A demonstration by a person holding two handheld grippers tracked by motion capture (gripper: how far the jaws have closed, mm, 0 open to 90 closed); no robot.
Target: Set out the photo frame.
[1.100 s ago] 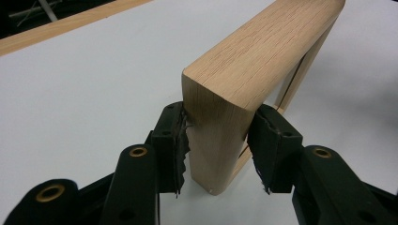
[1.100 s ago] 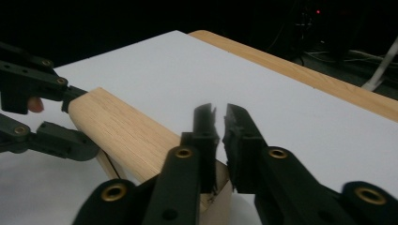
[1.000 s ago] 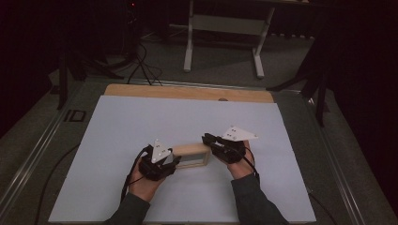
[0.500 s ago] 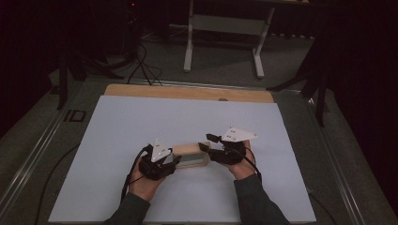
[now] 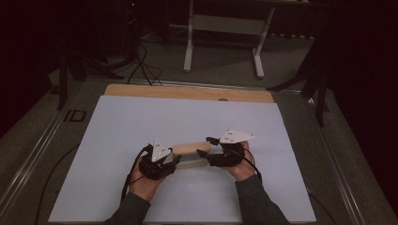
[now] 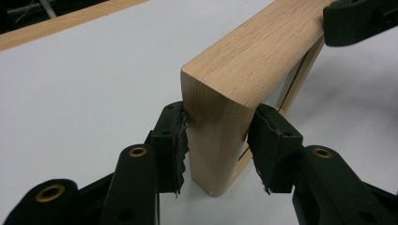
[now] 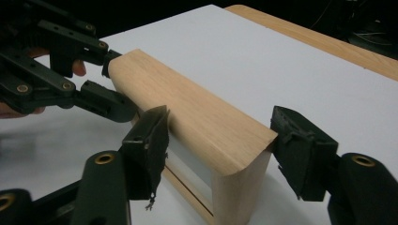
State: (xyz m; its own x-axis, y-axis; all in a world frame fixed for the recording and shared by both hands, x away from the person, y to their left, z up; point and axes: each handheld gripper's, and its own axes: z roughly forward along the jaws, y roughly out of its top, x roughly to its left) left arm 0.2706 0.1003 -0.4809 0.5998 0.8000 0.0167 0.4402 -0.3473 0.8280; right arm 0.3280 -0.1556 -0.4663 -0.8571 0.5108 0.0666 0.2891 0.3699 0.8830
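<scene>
Near the desk's [image 5: 141, 122] front edge, the left tongs [image 6: 218, 145] hold the wooden frame [image 6: 253, 51]; the right tongs [image 7: 220, 157] have just been opening, wide around its other end.

White sheet [image 5: 187, 117] bare on all sides of the wooden frame [image 5: 190, 149]: open room toward the far wooden table edge [image 5: 187, 93], to left and right, and along the near edge apart from the two forearms. Obstacles sit mid-sheet: frame stands upright, left gripper [image 5: 170, 161] pinching its one end, right gripper [image 5: 202, 146] at the other with jaws just opened, pads standing off both faces with slim gaps. Frame's hollow middle is open between top bar and base strip. Path between the hands blocked by frame.
</scene>
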